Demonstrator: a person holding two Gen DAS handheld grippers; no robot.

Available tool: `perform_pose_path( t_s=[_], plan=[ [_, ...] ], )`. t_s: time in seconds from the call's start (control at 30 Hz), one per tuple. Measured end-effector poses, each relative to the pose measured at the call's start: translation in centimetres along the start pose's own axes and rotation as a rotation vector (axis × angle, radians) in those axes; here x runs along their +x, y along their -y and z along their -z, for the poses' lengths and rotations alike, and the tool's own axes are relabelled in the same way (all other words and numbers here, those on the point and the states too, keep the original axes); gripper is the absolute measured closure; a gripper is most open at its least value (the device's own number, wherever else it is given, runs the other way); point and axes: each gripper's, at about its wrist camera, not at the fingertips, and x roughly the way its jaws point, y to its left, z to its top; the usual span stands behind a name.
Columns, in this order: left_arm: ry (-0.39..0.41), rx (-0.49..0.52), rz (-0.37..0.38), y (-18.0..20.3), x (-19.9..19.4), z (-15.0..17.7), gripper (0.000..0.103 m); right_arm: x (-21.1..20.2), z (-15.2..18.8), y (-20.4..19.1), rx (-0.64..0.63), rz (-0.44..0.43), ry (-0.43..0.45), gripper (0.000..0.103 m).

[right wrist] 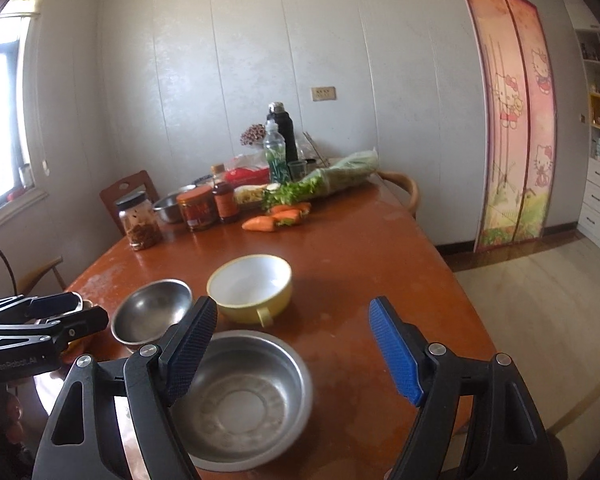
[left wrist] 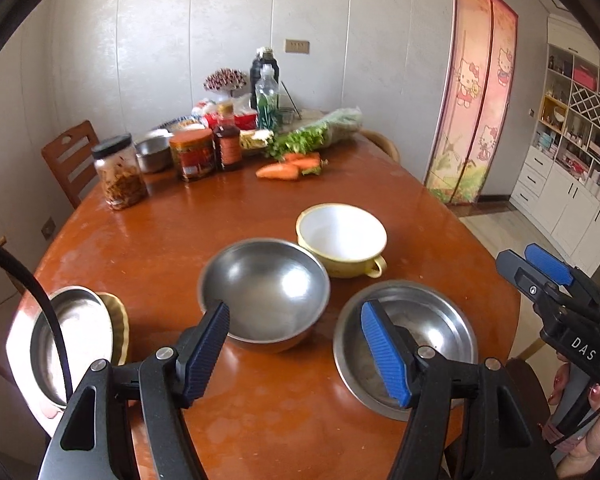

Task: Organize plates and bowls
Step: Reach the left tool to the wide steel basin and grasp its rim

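Right now your left gripper (left wrist: 296, 346) hangs over the near end of the table (left wrist: 172, 232) with its jaws apart and nothing between them. Its dark finger (left wrist: 204, 356) sits in front of the near rim of the steel bowl (left wrist: 264, 292), and its blue finger (left wrist: 384, 352) overlaps the left side of the shallow steel dish (left wrist: 432, 328); from this view you cannot tell whether either pad touches metal.

Your right gripper (right wrist: 296, 354) is also spread wide and holds nothing. Seen from its own camera, the dish (right wrist: 252, 396) lies below and between the fingers, nearer the dark one, and the blue finger stands over bare wood to the right. In the left view your right gripper (left wrist: 540, 268) shows at the right edge, beyond the table rim, with your hand (left wrist: 592, 432) on its handle.

The yellow bowl (left wrist: 340, 240), white inside and with a small handle, stands just behind the steel bowl and the dish, close to both. At the left edge of the table a steel plate (left wrist: 80, 332) lies in a pile with at least one other dish, partly crossed by a black cable (left wrist: 40, 300).

At the far end, well apart from the bowls, stand jars (left wrist: 118, 172), bottles (left wrist: 266, 92), a small steel bowl (left wrist: 152, 152), greens (left wrist: 316, 132) and carrots (left wrist: 288, 168).
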Motion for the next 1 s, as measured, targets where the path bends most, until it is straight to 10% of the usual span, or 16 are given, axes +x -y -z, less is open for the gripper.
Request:
perform_pose_path(
  t_s=[0.6, 1.0],
  plan=[
    [-0.152, -0.012, 0.042, 1.1, 5.6, 3.4, 0.035, 6.2, 3.5, 2.1, 0.023, -0.073, -0.191, 0.023],
    [-0.206, -0.027, 0.062, 1.6, 7.2, 4.1, 0.035, 8.0, 4.2, 1.9, -0.013, -0.122, -0.256, 0.063]
  ],
)
